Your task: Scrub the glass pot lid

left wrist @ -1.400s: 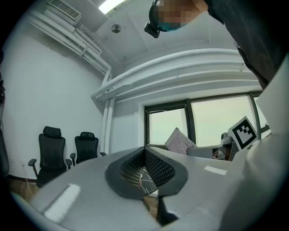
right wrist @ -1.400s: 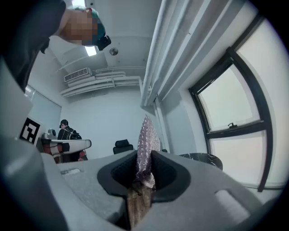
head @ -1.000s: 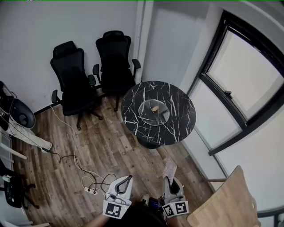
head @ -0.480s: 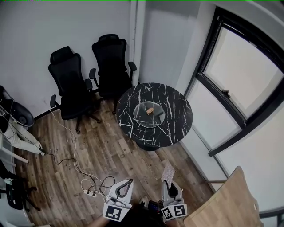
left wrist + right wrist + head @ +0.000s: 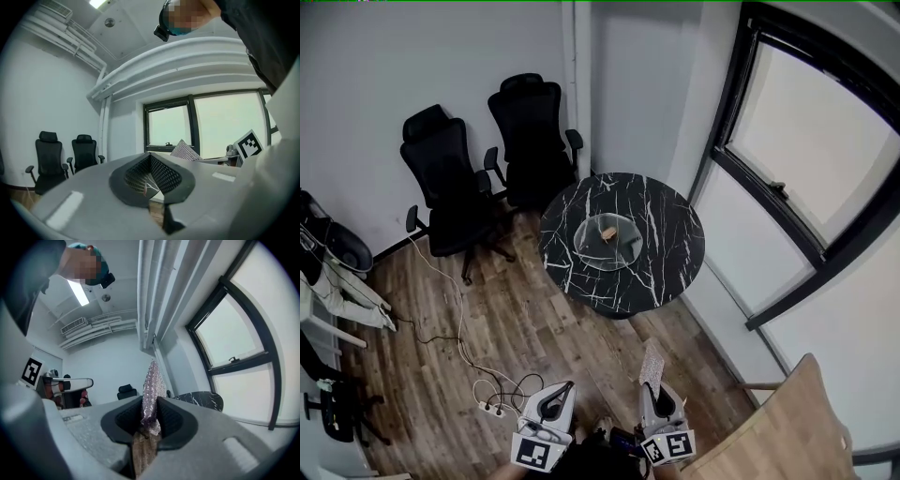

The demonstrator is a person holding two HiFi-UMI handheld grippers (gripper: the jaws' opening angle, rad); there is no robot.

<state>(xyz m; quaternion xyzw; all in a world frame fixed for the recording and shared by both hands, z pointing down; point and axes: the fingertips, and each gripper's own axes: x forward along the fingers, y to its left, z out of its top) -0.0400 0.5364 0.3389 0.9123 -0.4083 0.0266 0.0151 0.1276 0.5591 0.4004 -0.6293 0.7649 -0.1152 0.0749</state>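
Head view: the table [image 5: 673, 274] has drifted slightly left since a second ago. The glass pot lid [image 5: 607, 241] lies on it, well ahead of my left hand-held gripper [image 5: 567, 385] and right hand-held gripper [image 5: 649, 383].

Left gripper view: jaws pressed together, nothing between.

Right gripper view: jaws clamped on a silvery scrub pad [image 5: 151, 380].

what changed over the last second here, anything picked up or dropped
Only the view shifted: table and chairs slid slightly left in the head view. Nothing grabbed or released. The right gripper stays shut on the scrub cloth, the left gripper shut and empty, the glass pot lid on the table.
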